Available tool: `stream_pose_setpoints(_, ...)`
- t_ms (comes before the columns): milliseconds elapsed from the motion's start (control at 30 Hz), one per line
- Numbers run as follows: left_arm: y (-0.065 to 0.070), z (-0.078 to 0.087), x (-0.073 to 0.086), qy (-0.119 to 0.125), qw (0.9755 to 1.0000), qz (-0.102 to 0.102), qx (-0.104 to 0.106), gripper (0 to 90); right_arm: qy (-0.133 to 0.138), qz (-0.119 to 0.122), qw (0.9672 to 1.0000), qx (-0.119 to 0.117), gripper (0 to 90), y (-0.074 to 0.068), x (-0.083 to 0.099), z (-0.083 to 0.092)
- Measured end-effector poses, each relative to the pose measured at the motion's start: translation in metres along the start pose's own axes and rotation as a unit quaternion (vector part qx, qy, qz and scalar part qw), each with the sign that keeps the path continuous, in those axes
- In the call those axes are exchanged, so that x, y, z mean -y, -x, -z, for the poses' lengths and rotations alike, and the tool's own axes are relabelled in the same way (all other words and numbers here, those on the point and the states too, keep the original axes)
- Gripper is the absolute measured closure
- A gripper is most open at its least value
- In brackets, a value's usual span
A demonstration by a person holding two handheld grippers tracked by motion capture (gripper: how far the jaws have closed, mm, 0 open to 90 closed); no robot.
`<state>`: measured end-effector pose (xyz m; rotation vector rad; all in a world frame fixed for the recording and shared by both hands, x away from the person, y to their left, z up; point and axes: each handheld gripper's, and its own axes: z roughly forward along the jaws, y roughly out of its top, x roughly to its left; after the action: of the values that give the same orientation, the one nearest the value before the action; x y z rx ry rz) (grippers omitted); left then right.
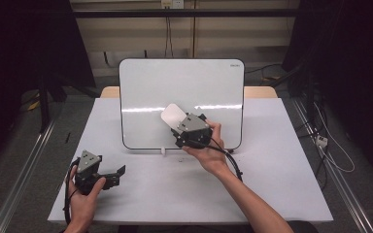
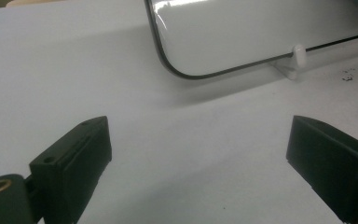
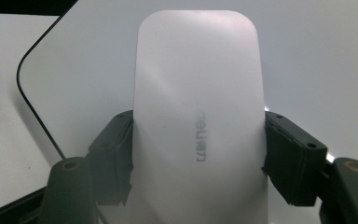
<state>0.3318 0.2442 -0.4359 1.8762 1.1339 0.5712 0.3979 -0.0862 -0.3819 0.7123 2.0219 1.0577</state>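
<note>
The right gripper grips the white eraser at the whiteboard, wiping apparently underway, while the left gripper rests open at 7 o'clock.

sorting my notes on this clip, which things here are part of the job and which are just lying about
In the job:
- white rounded plastic eraser, clamped between the right gripper fingers
- white rounded-corner whiteboard with a thin black rim, standing on the table, eraser held in front of it

Lying about:
- left gripper, open, low over the white table
- small white board stand
- loose cables on the floor
</note>
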Motion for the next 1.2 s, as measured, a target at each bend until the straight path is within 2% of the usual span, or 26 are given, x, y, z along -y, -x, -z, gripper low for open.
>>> stream_pose_setpoints(267,0.002,-0.001,-0.002,-0.001,1.0,-0.008,-0.004,6.4,0.009,-0.033,0.9994,0.01,31.9,0.014,0.009,0.013)
stream_pose_setpoints(567,0.005,0.001,-0.002,0.005,1.0,-0.006,-0.003,6.5,0.006,-0.036,0.999,0.026,31.9,0.025,0.021,0.027)
stream_pose_setpoints(633,0.006,0.001,-0.003,0.003,0.9999,-0.014,-0.004,6.4,0.006,-0.042,0.9987,0.028,31.9,0.028,0.024,0.03)
stream_pose_setpoints(900,0.005,-0.001,-0.002,-0.006,0.9999,-0.013,-0.003,6.5,0.006,-0.05,0.9978,0.044,31.9,0.039,0.033,0.042)
stream_pose_setpoints(1200,0.001,-0.001,0.0,-0.008,1.0,0.0,0.0,6.4,0.003,-0.059,0.9966,0.058,31.9,0.055,0.039,0.054)
